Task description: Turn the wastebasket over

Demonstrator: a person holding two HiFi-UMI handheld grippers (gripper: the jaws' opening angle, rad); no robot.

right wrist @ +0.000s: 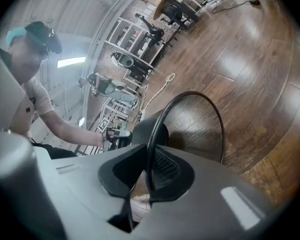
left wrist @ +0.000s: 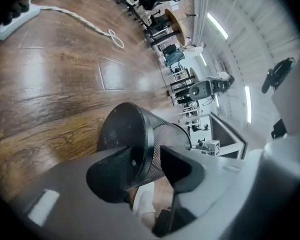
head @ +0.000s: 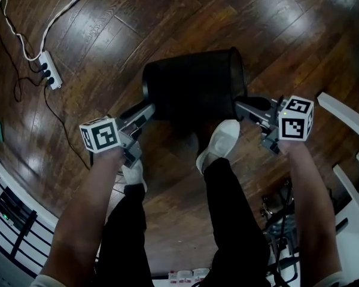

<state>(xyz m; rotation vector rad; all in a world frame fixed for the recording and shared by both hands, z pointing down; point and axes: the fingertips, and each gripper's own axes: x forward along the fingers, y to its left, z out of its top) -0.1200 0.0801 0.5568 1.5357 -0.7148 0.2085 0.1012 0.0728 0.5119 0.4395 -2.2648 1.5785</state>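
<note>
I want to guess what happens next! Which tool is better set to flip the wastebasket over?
Right, probably. The right tool is clamped on the wastebasket at its mouth rim; the left tool only straddles its base edge, jaws apart.

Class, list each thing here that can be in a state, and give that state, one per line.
wastebasket: tipped on its side
left tongs: open, base edge between them
right tongs: shut on the mouth rim
power strip: plugs in it
</note>
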